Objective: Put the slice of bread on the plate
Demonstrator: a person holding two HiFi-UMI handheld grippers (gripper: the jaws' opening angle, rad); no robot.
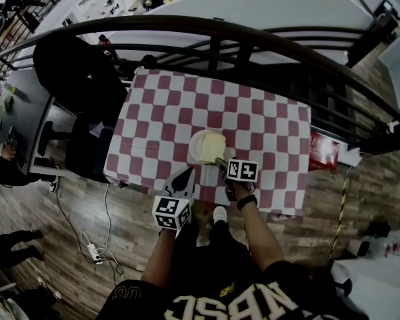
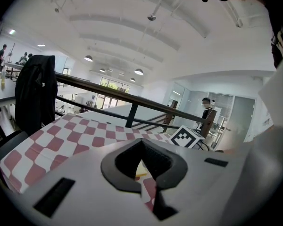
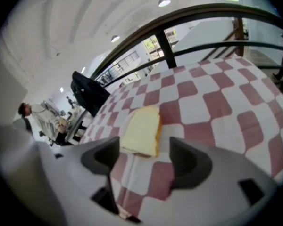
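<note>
A pale slice of bread (image 1: 212, 147) lies on a round white plate (image 1: 194, 141) near the front middle of the red-and-white checked table (image 1: 267, 119). My right gripper (image 1: 221, 163) sits just on the near side of the plate, with its jaws open. In the right gripper view the bread (image 3: 142, 130) lies flat just beyond the right gripper (image 3: 144, 148), untouched by either pad. My left gripper (image 1: 185, 175) hovers at the table's front edge, left of the plate. In the left gripper view its dark tips meet, so the left gripper (image 2: 142, 142) is shut on nothing.
A dark curved railing (image 1: 267, 39) runs behind the table. A black jacket hangs over a chair (image 1: 77, 79) at the table's left. A red packet (image 1: 323, 151) sits off the right edge. Cables and a power strip (image 1: 93, 251) lie on the wooden floor.
</note>
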